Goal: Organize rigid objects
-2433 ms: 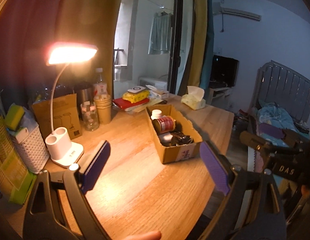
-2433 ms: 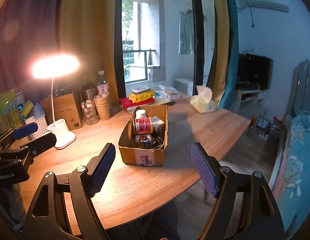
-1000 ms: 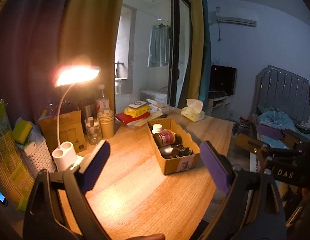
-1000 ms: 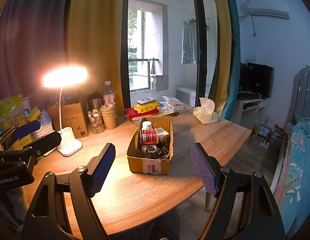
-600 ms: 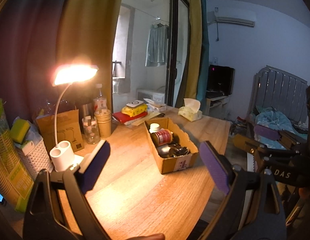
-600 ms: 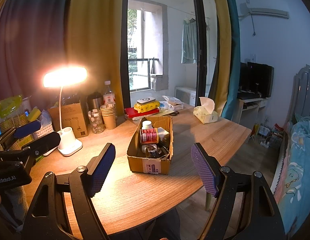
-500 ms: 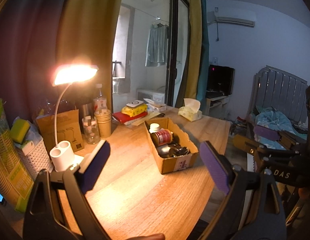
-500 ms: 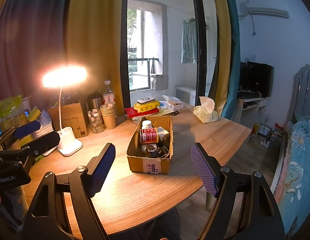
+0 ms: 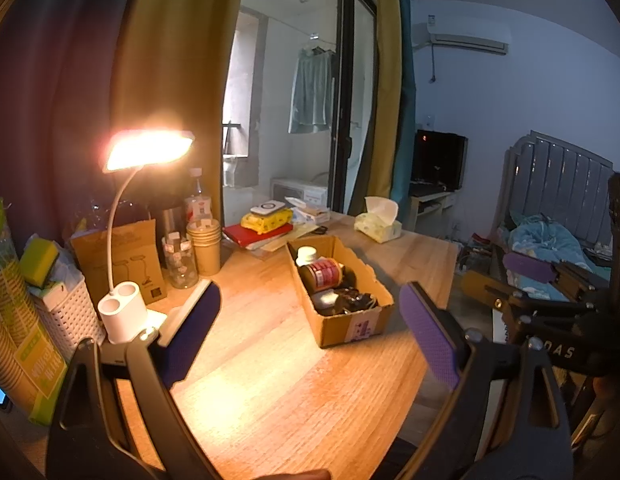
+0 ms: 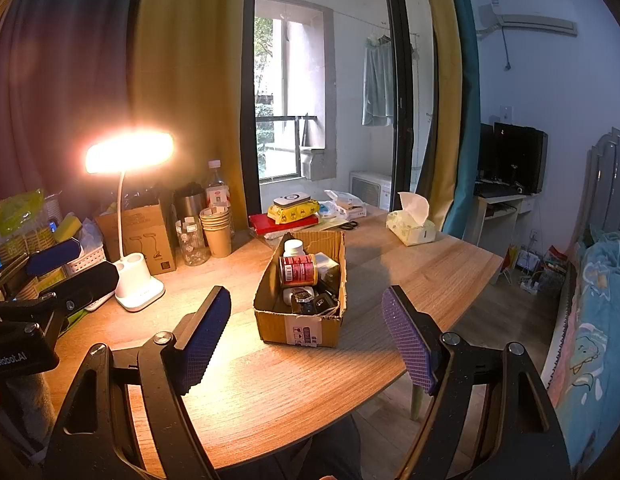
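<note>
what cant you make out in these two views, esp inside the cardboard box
- Dark items at the near end of the cardboard box: a shadowed jumble in both wrist views, so I can't tell what they are.
- Label text on the red-labelled jar: too small to read.
- Box floor under the jar and the white-capped bottle: hidden by them and the box walls.
- Small clear jar beside the paper cups: contents too small and dim.

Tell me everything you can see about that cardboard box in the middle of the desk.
The open brown corrugated cardboard box sits on the wooden desk, long and narrow, flaps gone or folded, with a white printed label on its near end. Inside lie a white-capped bottle, a red-labelled jar on its side, a white block and dark small items too jumbled to identify. Neither hand-held gripper touches it.
</note>
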Demonstrator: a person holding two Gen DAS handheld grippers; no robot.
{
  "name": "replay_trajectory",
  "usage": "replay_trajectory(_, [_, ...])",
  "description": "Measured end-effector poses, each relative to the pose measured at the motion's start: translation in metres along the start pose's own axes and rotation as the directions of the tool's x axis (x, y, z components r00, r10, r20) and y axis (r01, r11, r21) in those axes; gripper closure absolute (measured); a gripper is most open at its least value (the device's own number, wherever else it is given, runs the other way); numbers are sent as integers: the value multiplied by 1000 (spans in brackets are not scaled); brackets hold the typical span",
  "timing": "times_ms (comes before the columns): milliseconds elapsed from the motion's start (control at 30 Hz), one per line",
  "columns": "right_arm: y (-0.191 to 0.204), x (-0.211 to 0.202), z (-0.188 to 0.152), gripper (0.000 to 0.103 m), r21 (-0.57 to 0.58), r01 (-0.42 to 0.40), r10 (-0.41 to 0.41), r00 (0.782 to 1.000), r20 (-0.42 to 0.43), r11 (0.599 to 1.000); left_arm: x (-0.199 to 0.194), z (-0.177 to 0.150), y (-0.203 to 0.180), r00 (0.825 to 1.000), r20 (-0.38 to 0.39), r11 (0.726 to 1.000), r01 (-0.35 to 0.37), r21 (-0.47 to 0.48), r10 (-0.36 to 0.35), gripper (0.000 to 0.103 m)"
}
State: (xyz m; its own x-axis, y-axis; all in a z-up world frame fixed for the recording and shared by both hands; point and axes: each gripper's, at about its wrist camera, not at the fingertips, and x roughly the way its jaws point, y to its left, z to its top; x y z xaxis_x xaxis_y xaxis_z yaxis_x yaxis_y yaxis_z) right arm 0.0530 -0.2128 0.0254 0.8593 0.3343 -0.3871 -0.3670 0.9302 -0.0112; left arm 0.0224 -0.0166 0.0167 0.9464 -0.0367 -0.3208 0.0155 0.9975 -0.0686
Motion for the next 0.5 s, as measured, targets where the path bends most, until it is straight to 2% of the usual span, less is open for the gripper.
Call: replay_trajectory(500, [0, 3, -4, 22, 0, -5, 5, 1000, -9, 1000, 3, 0, 1, 1000, -7, 1000, 4, -5, -4, 10])
